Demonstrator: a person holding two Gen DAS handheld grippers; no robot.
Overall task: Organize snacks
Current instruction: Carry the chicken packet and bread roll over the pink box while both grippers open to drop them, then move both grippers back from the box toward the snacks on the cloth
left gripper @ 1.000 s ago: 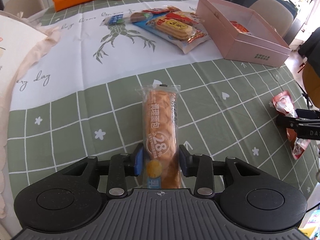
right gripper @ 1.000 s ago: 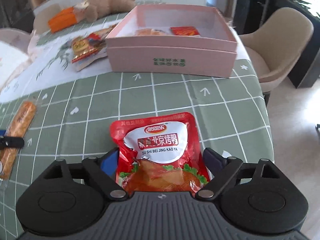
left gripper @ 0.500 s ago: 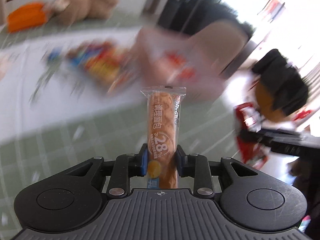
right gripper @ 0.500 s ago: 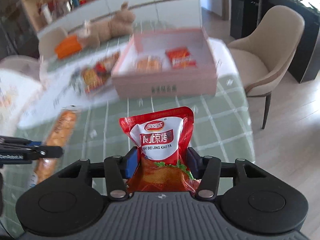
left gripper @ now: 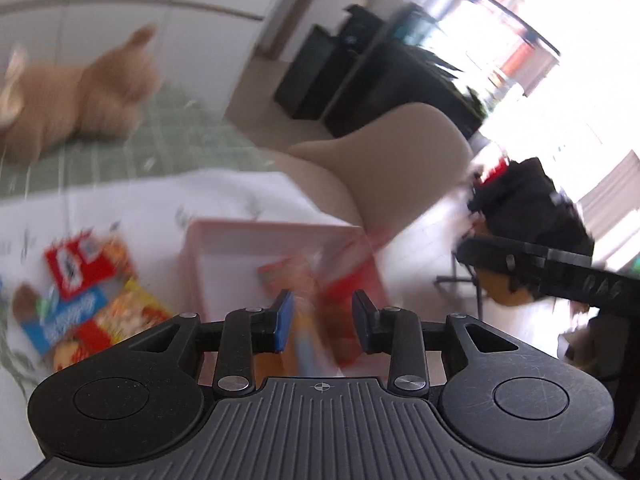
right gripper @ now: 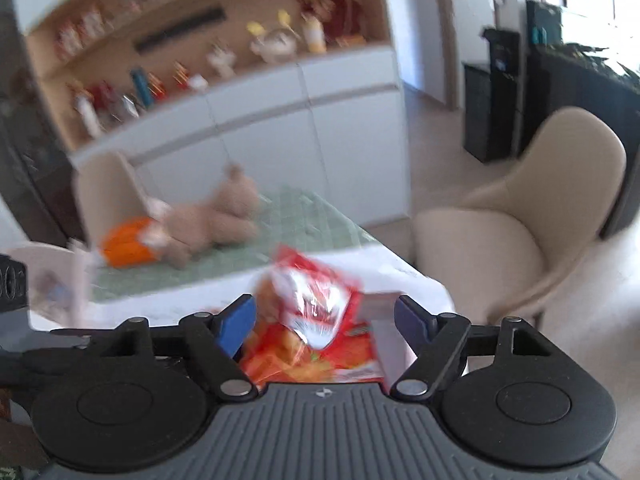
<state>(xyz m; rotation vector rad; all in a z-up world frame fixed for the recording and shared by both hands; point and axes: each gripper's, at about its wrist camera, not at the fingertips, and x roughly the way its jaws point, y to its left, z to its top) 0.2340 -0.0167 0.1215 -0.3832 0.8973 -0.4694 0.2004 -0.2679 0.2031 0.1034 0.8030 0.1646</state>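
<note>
My left gripper (left gripper: 323, 322) is open over the pink box (left gripper: 224, 236). The long bread packet (left gripper: 306, 340) shows blurred between and below its fingers, loose from the pads, over the box. My right gripper (right gripper: 325, 326) is open wide. The red roast-duck pouch (right gripper: 316, 312) shows blurred between its fingers, touching neither pad, above the pink box (right gripper: 386, 300). A red packet (left gripper: 348, 296) lies in the box. The right gripper's body shows in the left wrist view (left gripper: 560, 272).
A pile of snack packets (left gripper: 84, 296) lies on the white cloth left of the box. A plush toy (right gripper: 212, 220) and an orange case (right gripper: 126, 246) lie at the table's far end. A beige chair (right gripper: 520, 220) stands to the right beyond the table.
Both grippers have moved forward over the pink box and opened. The bread packet and the red pouch have come loose from the pads.
</note>
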